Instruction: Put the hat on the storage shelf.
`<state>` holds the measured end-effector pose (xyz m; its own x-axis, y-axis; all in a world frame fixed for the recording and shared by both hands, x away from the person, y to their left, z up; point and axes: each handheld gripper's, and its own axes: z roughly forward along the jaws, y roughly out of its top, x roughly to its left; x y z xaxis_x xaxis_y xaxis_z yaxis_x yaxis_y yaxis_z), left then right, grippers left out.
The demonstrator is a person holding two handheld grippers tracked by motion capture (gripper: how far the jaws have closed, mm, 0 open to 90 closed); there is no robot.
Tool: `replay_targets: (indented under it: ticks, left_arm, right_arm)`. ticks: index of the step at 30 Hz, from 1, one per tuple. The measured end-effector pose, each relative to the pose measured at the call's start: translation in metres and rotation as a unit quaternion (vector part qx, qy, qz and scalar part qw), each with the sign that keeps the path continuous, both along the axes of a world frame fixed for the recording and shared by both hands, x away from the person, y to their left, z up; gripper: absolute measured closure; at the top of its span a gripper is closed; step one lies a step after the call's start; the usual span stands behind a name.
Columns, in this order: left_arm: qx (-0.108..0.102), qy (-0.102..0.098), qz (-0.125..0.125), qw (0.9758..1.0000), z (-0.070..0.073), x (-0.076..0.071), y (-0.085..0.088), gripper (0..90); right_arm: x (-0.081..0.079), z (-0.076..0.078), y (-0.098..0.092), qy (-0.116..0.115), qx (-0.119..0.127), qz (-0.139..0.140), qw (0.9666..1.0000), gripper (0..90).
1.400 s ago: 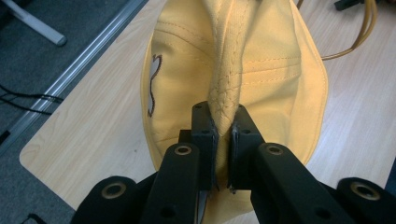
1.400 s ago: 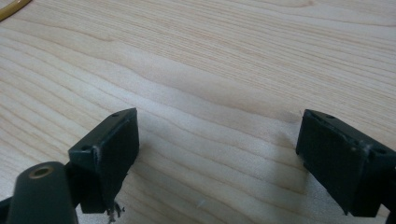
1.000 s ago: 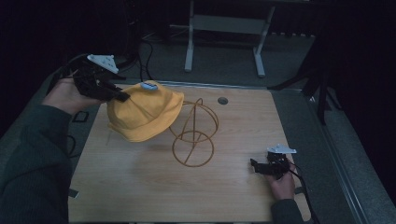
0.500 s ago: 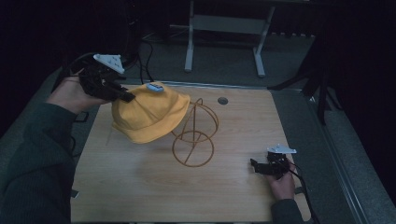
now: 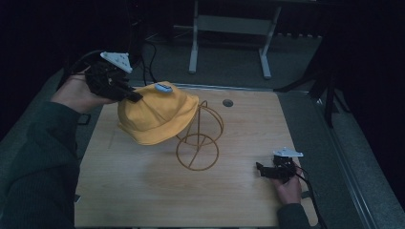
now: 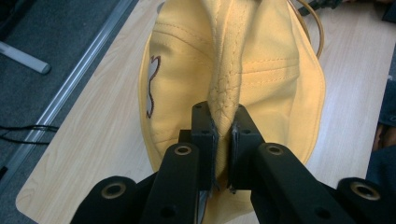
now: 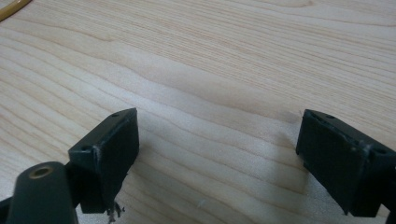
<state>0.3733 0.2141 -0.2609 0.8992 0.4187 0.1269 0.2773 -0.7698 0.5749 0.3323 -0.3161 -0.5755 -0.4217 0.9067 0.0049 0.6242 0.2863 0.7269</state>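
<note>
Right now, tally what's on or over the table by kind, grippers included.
Yellow hat: 1, pinched by the brim in the left gripper
Wire stand: 1
Grippers: 2, the left one plus the right gripper, open with nothing between its jaws
Total: 4

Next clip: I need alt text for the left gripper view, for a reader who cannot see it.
The left gripper has its two black jaws shut on a pinched fold of a yellow hat, seen from close behind the jaws. The hat hangs over a light wooden table, with a curve of the orange wire stand beyond it.
</note>
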Motion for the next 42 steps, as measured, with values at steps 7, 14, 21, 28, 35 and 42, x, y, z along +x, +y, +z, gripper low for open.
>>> replay_targets:
  ticks: [7,14,21,28,35,42]
  left_arm:
    - [0.000,-0.002,-0.002,1.0000,0.003,0.000,-0.003,83.3]
    - [0.000,-0.002,-0.005,1.0000,0.004,0.000,-0.005,83.4]
    - [0.001,-0.007,-0.009,0.9999,0.009,0.001,-0.008,83.4]
    - [0.002,-0.015,-0.012,0.9998,0.016,0.000,-0.012,83.4]
    - [-0.005,-0.020,-0.015,0.9997,0.020,0.000,-0.016,83.5]
    - [-0.003,-0.020,-0.027,0.9994,0.021,0.001,-0.027,83.5]
  right_arm:
    - [0.000,0.000,0.000,0.000,0.000,0.000,1.0000,13.1]
    - [0.000,0.000,0.000,0.000,0.000,0.000,1.0000,13.2]
    - [0.000,0.000,0.000,0.000,0.000,0.000,1.0000,13.2]
    - [0.000,0.000,0.000,0.000,0.000,0.000,1.0000,13.2]
    - [0.000,0.000,0.000,0.001,-0.001,0.000,1.0000,13.2]
    - [0.000,0.000,0.000,0.001,-0.001,0.000,1.0000,13.2]
